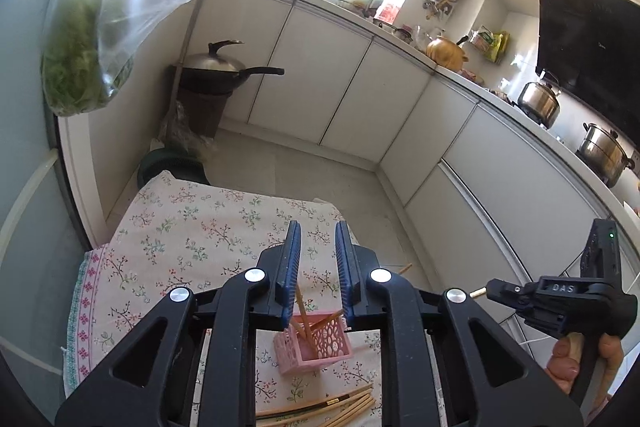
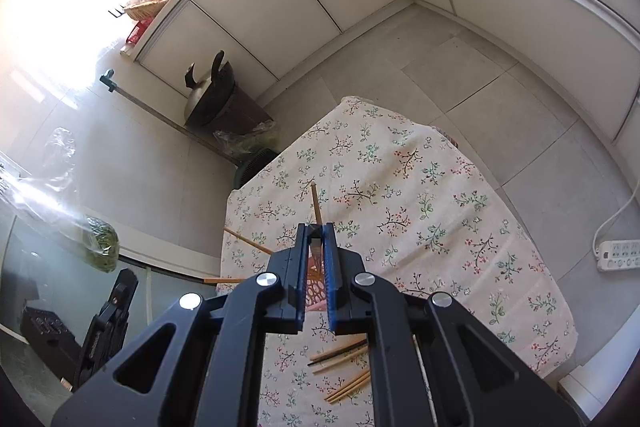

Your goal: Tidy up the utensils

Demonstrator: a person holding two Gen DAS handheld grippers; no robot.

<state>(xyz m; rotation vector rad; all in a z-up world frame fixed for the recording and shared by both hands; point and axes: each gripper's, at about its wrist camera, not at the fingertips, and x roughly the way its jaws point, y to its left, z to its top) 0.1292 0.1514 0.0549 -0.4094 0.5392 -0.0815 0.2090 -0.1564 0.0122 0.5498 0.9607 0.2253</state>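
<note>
Left claw (image 1: pixel 318 239): released, jaws apart above the pink basket (image 1: pixel 316 345).
Right claw (image 2: pixel 316 233): clenched, grasping a chopstick (image 2: pixel 315 201).
Loose chopsticks (image 2: pixel 344 367): on tablecloth (image 2: pixel 440 211).

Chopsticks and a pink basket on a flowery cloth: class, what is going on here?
A person holds a gripper in each hand and is sorting chopsticks into a pink holder on the floral tablecloth. The right gripper is shut on a chopstick above the holder, which already has a few standing in it. The left gripper is open and holds nothing. More loose chopsticks lie on the cloth near the holder, not yet sorted.
</note>
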